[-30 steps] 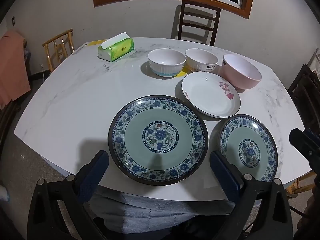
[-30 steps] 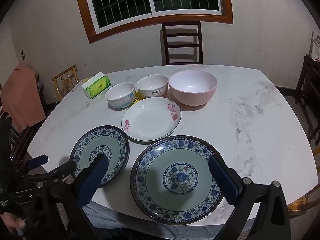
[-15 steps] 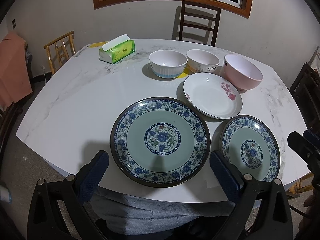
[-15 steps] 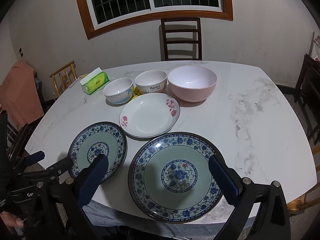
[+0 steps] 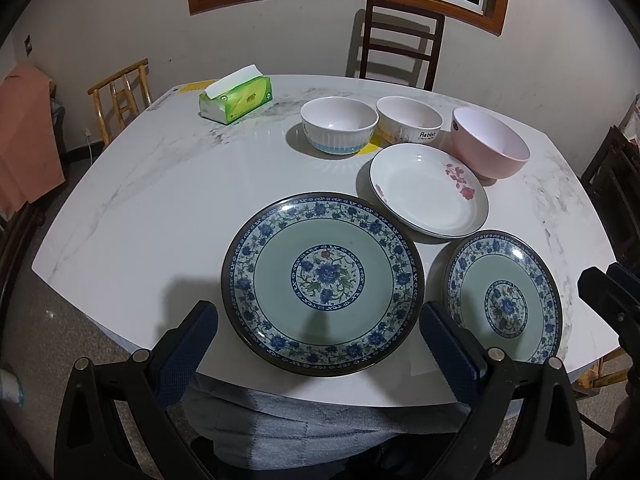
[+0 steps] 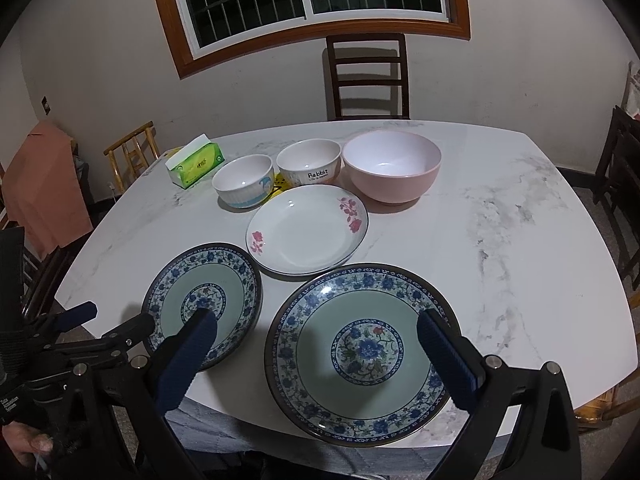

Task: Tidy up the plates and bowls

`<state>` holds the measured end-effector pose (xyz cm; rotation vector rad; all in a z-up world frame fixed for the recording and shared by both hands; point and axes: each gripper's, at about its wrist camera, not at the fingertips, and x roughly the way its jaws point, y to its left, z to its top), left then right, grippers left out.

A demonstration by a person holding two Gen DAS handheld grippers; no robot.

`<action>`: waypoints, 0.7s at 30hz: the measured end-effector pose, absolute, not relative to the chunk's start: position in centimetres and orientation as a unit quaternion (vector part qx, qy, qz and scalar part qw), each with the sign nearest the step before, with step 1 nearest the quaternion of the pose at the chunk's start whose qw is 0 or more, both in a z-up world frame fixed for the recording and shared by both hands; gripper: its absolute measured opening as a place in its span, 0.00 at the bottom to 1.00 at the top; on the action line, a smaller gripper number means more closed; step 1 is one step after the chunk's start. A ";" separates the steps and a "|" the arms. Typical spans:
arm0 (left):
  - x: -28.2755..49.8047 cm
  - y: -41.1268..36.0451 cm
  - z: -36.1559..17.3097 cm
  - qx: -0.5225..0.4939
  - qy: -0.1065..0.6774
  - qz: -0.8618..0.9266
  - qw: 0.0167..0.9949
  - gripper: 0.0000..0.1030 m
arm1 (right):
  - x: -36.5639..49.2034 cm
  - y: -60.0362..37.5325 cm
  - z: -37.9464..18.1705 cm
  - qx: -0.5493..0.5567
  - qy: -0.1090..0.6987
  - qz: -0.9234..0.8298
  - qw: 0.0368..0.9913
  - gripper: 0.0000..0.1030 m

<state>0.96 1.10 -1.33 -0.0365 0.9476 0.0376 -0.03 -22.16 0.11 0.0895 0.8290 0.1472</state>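
Spread across a white marble-patterned tabletop (image 6: 500, 220), from largest to smallest: a big round blue-and-green floral plate (image 6: 362, 354) at the near edge, framed between the wide-apart blue-padded jaws of the right gripper (image 6: 316, 334), nothing held. Just beside it, toward the left gripper, a matching plate of the same blue-and-green floral pattern (image 6: 204, 300), partly covered in the right wrist view by one blue pad. Between the open, empty jaws of the left gripper (image 5: 318, 330) in its own view, one of these floral plates; which of the two, hard to tell through the fisheye. Behind the pair, a white shallow plate with pink flowers (image 6: 308, 230), close to both rims. Farther back in a row: a large pink bowl (image 6: 392, 166), a white bowl lettered in black (image 6: 309, 162), a white ribbed bowl with a blue base (image 6: 244, 180), near one another, with a yellow patch half hidden between the two white bowls. Off to the side, a green tissue pack (image 6: 196, 164). Beyond the far edge, a dark wooden chair (image 6: 368, 76) under a barred window. Below the near edge, grey fabric of a person's lap (image 5: 320, 420), cut off.
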 end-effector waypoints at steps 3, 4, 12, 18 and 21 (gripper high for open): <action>1.0 1.1 -1.4 -0.018 0.456 0.018 0.890 0.97 | 0.1 -22.1 0.1 0.045 0.404 0.071 0.911 1.00; 1.0 1.1 -1.4 -0.019 0.457 0.019 0.889 0.97 | 0.1 -22.1 0.1 0.043 0.404 0.072 0.911 1.00; 0.8 1.3 -1.7 -0.019 0.460 0.018 0.888 0.97 | 0.2 -22.0 -0.3 0.043 0.407 0.073 0.909 1.00; 0.9 1.4 -2.1 -0.021 0.463 0.018 0.886 0.97 | 0.1 -22.0 -0.4 0.044 0.409 0.073 0.908 0.99; 0.8 1.4 -2.2 -0.020 0.464 0.018 0.885 0.97 | 0.1 -21.9 -0.4 0.046 0.410 0.073 0.908 0.99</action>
